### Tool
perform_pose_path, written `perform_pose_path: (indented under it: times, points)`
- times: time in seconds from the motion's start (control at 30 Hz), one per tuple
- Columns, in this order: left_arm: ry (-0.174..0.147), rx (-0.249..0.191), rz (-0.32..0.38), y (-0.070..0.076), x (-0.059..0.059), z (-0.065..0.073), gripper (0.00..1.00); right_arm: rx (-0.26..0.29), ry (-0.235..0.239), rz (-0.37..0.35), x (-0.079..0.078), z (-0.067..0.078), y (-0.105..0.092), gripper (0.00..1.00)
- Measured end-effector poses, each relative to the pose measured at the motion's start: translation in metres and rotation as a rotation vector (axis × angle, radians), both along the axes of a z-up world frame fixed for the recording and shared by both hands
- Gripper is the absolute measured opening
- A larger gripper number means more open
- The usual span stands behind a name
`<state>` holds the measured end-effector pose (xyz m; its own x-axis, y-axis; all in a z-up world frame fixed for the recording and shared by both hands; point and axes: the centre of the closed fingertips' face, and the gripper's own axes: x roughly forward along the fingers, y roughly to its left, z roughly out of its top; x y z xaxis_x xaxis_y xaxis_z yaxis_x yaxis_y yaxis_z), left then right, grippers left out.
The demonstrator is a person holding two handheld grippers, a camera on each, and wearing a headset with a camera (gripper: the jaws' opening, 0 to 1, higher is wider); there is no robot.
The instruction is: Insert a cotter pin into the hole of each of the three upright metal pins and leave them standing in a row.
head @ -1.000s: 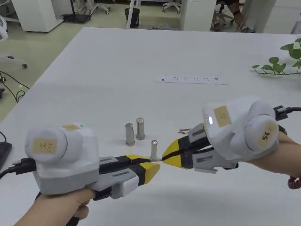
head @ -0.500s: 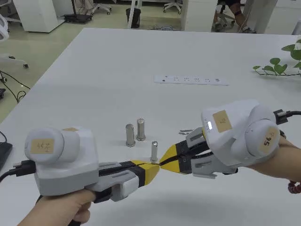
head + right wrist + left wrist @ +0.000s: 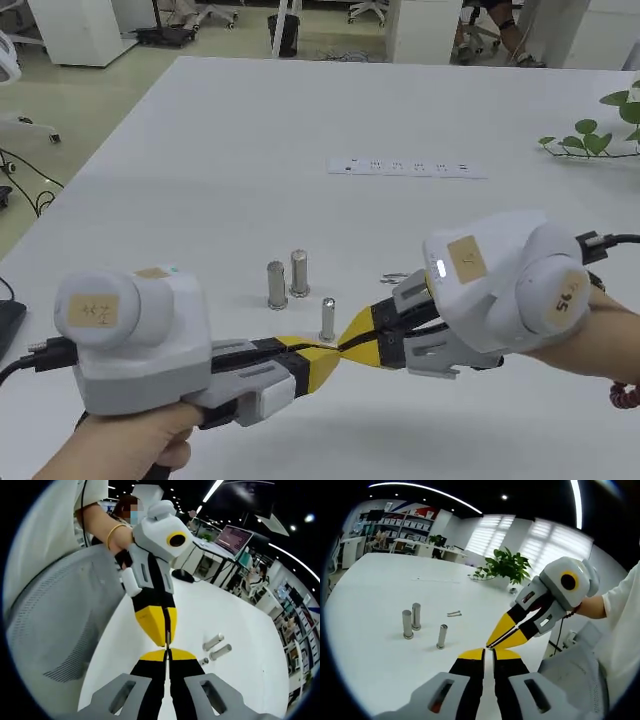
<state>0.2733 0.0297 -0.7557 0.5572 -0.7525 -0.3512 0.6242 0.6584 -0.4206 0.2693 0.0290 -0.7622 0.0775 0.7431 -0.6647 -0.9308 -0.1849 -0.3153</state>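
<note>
Glossy cylindrical metal pins (image 3: pixel 299 273); yellow wedge-tipped left tool (image 3: pixel 330 358), right tool (image 3: pixel 351 342).

The sliver (image 3: pixel 502 640) held by the right gripper (image 3: pixel 346 344) is too thin to name, perhaps a cotter pin. Holes in the pins (image 3: pixel 327 318) are too small to see.

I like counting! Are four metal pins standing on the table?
No, just three metal pins stand upright on the white table.

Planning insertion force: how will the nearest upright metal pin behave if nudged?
The nearest pin stands tall on a narrow base, so a sideways nudge probably tips it. It looks cylindrical and polished: likely to roll once down, perhaps slippery to grip.
</note>
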Motion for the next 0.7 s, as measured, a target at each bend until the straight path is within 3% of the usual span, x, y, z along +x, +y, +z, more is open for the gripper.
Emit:
perform_pose_path:
  times: [0.47,0.7]
  points:
    - [0.0,-0.02,0.004,0.0,0.0,0.0011,0.01,-0.008,-0.009,0.006,-0.0029,-0.0013,-0.0002,0.02]
    - [-0.028,0.002,-0.013,0.0015,-0.0005,0.0005,0.01,-0.008,-0.01,0.006,-0.004,-0.0014,0.0009,0.02]
